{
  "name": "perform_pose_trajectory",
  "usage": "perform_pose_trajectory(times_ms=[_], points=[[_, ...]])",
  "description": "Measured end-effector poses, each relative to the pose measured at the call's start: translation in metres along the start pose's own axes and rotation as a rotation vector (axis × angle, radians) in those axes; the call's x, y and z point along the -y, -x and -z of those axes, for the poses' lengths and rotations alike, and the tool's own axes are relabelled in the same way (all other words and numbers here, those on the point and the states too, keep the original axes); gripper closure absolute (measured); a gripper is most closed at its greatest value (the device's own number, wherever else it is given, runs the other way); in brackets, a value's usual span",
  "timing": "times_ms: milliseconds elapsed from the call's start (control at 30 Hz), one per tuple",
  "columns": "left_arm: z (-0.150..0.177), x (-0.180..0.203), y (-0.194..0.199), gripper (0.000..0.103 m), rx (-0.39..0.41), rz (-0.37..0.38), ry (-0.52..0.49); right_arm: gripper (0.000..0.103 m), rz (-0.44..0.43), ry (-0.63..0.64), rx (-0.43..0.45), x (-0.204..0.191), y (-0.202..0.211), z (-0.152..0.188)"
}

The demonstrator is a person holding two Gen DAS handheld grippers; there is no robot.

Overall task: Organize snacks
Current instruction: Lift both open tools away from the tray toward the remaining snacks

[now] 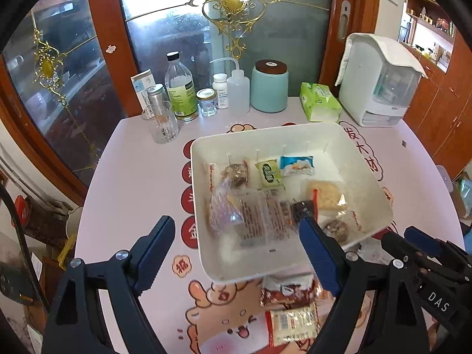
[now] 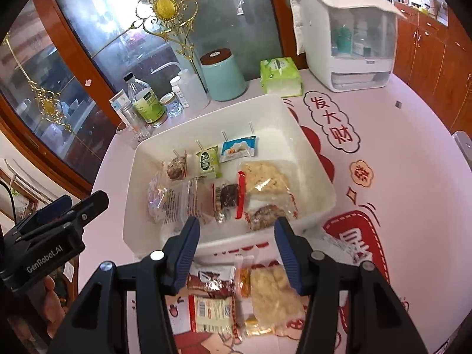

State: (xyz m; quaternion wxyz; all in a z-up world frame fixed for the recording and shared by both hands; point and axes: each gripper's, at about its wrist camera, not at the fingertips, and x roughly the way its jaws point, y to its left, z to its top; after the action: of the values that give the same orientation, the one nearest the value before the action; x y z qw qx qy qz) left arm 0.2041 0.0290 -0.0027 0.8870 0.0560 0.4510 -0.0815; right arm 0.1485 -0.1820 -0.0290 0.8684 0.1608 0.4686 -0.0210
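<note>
- Far left on the surface (image 1: 132,177) stand a clear glass (image 1: 163,124), a tall bottle with a green label (image 1: 180,88), a small jar (image 1: 207,101) and a white squeeze bottle (image 1: 239,90); a mint canister with a brown lid (image 1: 269,85) stands just right of them.
- The left tongs (image 1: 236,253) are spread wide and hold nothing; one tip hangs over the surface left of the white bin (image 1: 203,236), the other over the bin's near right part.
- The bin sits mid-surface; inside, along its far wall, lie a green packet (image 2: 209,162) and a blue packet (image 2: 238,149); nearer lie a clear wrapper with print (image 1: 259,218), a pale cracker pack (image 2: 265,180) and a round dark snack (image 2: 267,216).
- The right tongs (image 2: 237,255) are also wide and hold nothing; they hang above loose snacks on the surface just near the bin: a red-brown packet (image 2: 211,283), a white-labelled packet (image 2: 214,314) and a pale puffed-snack bag (image 2: 275,298).
- Far right stand a green tissue pack (image 2: 280,75) and a white dispenser box (image 2: 348,44).
</note>
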Motion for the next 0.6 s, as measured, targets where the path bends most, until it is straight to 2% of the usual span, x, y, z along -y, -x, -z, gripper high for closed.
perform_pose_trajectory(times_ms=[233, 600], points=[[0.033, 0.016, 0.032, 0.018, 0.014, 0.023, 0.022, 0.049, -0.002, -0.003, 0.036, 0.015, 0.036, 0.030], [0.086, 0.050, 0.082, 0.017, 0.056, 0.016, 0.029, 0.049, 0.018, 0.022, 0.070, 0.043, 0.086, 0.081]])
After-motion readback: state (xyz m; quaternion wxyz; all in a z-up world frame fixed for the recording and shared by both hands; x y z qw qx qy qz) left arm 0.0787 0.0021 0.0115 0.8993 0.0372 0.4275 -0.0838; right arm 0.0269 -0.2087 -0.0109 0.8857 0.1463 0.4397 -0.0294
